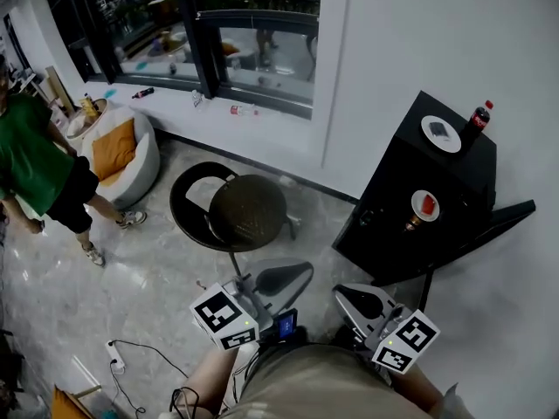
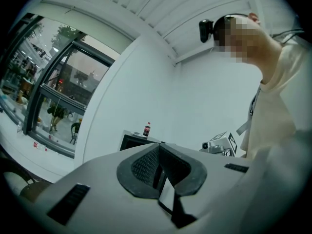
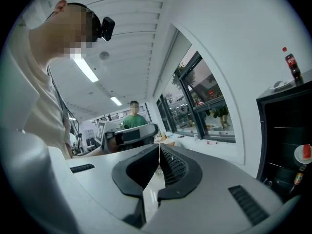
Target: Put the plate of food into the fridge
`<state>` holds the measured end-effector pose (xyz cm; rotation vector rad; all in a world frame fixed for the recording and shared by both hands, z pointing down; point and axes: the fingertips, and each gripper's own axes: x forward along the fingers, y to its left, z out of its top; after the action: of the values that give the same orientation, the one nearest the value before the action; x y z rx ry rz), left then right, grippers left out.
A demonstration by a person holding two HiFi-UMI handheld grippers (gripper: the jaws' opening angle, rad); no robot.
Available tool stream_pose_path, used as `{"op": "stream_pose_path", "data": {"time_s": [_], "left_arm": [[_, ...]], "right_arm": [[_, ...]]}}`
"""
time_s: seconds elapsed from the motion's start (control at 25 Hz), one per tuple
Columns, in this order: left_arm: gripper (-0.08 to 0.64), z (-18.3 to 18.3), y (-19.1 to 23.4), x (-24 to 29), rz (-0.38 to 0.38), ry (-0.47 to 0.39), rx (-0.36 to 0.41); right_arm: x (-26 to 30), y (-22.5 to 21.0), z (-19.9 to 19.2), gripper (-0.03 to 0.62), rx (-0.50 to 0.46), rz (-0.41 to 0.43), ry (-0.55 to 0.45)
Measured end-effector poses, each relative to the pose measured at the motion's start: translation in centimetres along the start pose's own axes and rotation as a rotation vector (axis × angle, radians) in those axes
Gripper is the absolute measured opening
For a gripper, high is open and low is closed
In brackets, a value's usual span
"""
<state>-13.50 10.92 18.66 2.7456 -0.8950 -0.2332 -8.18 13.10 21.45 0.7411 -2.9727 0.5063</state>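
left claw [image 1: 293, 275], right claw [image 1: 351, 295], both level, closed

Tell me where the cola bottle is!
Head view, upper right: the cola bottle stands on top of the black fridge, next to a white plate.

No legible text, red label on bottle [image 1: 479, 117] too small to read

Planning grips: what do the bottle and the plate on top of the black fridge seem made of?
Bottle: dark body, red cap and label, soda-bottle shape; probably plastic, glass possible. Plate: smooth plain white, probably glazed ceramic, maybe plastic; too small to tell.
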Motion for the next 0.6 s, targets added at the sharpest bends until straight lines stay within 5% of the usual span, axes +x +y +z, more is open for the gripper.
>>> {"op": "stream_pose_path", "data": {"time_s": [0.6], "left_arm": [[0.011,0.3,2.2,6.3,0.078,0.044,0.057]], "right_arm": [[-0.5,-7.5,2.0,0.021,-0.040,0.007,0.019]]}}
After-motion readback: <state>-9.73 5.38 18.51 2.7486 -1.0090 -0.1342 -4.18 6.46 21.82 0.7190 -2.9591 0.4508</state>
